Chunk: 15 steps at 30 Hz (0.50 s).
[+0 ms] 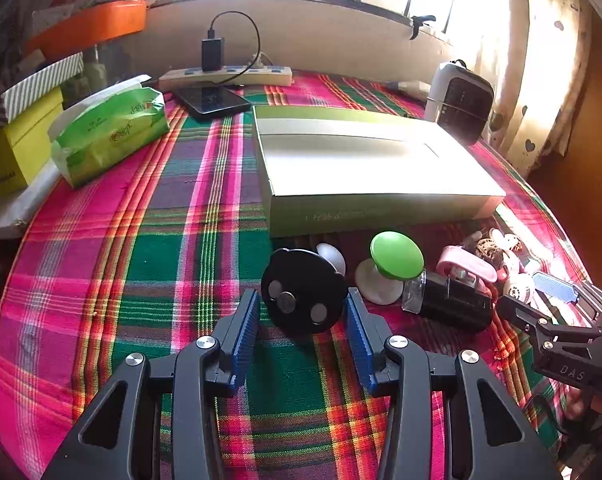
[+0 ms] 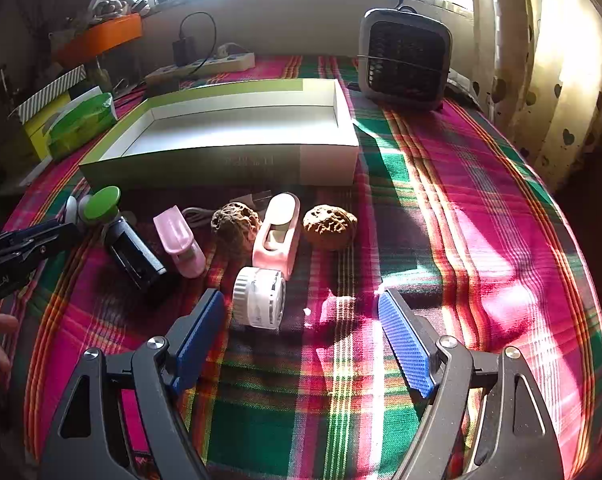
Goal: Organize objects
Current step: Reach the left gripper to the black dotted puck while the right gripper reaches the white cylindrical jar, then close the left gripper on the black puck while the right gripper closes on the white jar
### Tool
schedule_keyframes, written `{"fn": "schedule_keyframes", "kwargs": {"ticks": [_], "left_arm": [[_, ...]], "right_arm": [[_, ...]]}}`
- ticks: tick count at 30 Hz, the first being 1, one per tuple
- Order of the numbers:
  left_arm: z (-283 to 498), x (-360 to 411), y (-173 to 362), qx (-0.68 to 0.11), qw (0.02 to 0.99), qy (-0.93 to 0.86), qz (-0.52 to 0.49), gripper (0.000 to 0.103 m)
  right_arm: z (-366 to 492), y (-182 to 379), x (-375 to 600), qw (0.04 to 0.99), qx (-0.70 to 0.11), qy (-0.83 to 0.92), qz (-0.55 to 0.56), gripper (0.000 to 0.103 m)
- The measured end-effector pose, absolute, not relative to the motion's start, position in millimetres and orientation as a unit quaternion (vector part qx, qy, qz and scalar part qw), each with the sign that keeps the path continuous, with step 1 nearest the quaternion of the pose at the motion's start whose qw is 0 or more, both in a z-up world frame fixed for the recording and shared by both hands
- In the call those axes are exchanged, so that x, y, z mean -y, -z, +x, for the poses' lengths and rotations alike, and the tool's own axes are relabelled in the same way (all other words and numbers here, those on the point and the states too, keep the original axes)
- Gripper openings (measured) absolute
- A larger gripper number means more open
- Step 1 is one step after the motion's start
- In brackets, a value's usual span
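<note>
An open shallow green-and-white box (image 1: pixel 365 168) (image 2: pixel 237 136) lies on the plaid table. In front of it lie small objects. A black round disc (image 1: pixel 304 291) with metal buttons sits between the blue pads of my left gripper (image 1: pixel 304 312), whose jaws stand just either side of it. Beside it are a green-topped knob (image 1: pixel 397 255) (image 2: pixel 101 204) and a black block (image 1: pixel 453 300) (image 2: pixel 135 252). My right gripper (image 2: pixel 301 312) is open wide. A white round cap (image 2: pixel 259 296) lies by its left pad. Two walnuts (image 2: pixel 329 226), a pink tape dispenser (image 2: pixel 279 236) and a pink clip (image 2: pixel 179 242) lie beyond.
A small fan heater (image 2: pixel 405 56) (image 1: pixel 461 104) stands at the back right. A power strip (image 1: pixel 225 74), a phone (image 1: pixel 213 100), a green tissue pack (image 1: pixel 109 128) and yellow boxes (image 1: pixel 17 148) sit at the back left. A curtain (image 2: pixel 541 60) hangs on the right.
</note>
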<state>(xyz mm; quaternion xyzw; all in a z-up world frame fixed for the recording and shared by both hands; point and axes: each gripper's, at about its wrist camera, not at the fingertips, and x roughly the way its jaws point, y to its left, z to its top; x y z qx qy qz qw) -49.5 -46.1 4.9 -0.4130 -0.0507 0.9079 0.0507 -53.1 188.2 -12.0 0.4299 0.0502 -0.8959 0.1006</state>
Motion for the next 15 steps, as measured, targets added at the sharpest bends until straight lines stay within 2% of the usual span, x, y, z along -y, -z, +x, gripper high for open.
{"fn": "schedule_keyframes", "kwargs": {"ticks": [2,4,15], "left_arm": [[-53,46,-4,0.051,0.051,-0.907,-0.414,0.041],[-57,47,-3,0.051,0.048,-0.906,-0.417,0.041],[-68,48,-3,0.051,0.044,-0.901,-0.428,0.041]], "right_arm": [[-54,12,-187,0.1,-0.052,0.895,0.431,0.079],[-54,11,-185,0.102,-0.055,0.896,0.429,0.072],[-56,10,-187,0.098,-0.048,0.897,0.429,0.063]]}}
